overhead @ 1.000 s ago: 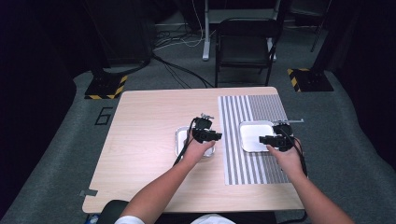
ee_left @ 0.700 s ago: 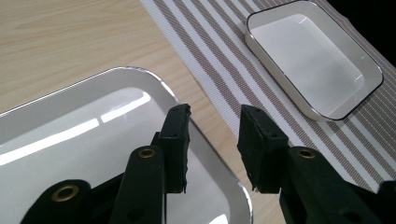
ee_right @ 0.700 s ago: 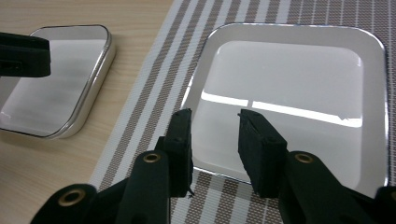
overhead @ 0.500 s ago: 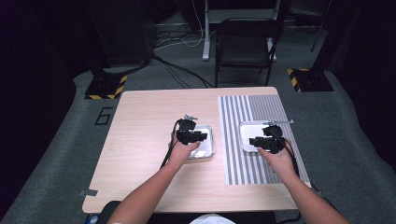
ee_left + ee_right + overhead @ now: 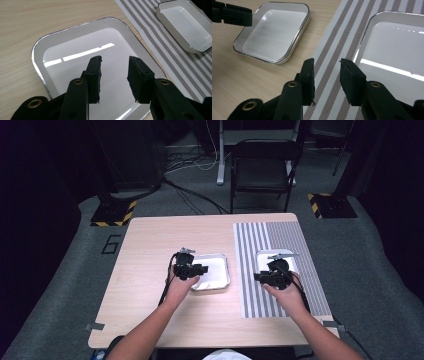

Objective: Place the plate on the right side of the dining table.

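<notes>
Two shallow metal trays lie side by side. The left tray (image 5: pixel 216 276) (image 5: pixel 75 42) (image 5: pixel 274 32) rests on bare wood. The right tray (image 5: pixel 294 264) (image 5: pixel 185 25) (image 5: pixel 392 45) sits on a striped mat (image 5: pixel 250 245) (image 5: pixel 332 37). My left gripper (image 5: pixel 202 269) (image 5: pixel 115 60) hovers open over the left tray's near left part, nothing between its jaws. Above the mat, at the right tray's left rim, my right gripper (image 5: pixel 256 277) (image 5: pixel 327 61) is open and empty. Both trays look empty.
The wooden table (image 5: pixel 150 245) has bare room to the left and front. A black folding chair (image 5: pixel 262 165) stands behind the table's far edge, with cables and floor stands beyond. Each gripper's cable trails back along the forearm.
Both grippers have shifted left and slightly toward the person. The left one went from the tray's middle to its left side; the right one went from over its tray to the tray's left rim.
</notes>
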`<state>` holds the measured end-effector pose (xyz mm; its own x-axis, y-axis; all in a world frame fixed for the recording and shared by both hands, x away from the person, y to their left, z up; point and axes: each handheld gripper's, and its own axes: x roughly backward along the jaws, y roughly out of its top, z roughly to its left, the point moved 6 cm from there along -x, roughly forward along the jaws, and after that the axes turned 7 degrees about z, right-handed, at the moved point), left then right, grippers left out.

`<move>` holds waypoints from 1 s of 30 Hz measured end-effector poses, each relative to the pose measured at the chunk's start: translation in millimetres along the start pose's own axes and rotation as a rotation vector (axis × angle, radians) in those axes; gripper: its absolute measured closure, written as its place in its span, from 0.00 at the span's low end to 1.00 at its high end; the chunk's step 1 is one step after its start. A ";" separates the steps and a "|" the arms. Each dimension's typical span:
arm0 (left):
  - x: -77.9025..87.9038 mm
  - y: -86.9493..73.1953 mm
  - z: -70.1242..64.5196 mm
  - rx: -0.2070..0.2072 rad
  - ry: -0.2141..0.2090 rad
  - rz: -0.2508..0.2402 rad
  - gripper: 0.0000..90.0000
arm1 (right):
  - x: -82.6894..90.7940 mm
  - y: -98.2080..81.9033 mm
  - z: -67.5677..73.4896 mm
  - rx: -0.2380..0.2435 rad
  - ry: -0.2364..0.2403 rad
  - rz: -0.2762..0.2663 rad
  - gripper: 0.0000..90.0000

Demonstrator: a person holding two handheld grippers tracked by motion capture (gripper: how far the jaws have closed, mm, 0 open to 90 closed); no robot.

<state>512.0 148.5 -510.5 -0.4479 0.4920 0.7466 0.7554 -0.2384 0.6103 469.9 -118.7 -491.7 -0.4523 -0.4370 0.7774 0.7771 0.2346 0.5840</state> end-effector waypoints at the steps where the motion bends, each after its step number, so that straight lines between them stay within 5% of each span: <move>1: 1.3 -1.3 1.8 0.002 0.005 -0.005 0.68 | -1.3 0.4 2.0 0.013 0.003 -0.003 0.71; 11: 13.1 -15.4 18.6 0.002 0.032 -0.011 0.65 | -10.8 0.5 23.8 0.062 0.066 0.000 0.69; 22: 17.0 -29.0 28.5 -0.038 0.056 -0.013 0.64 | -28.5 -9.9 42.2 0.182 0.048 0.018 0.66; 30: 19.8 -30.4 38.8 -0.024 0.074 -0.017 0.64 | -41.4 -17.2 57.2 0.222 0.087 0.014 0.63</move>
<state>498.7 198.0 -524.6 -0.4958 0.4328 0.7529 0.7359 -0.2510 0.6289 450.3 -54.9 -520.6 -0.3952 -0.5034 0.7684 0.6635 0.4220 0.6178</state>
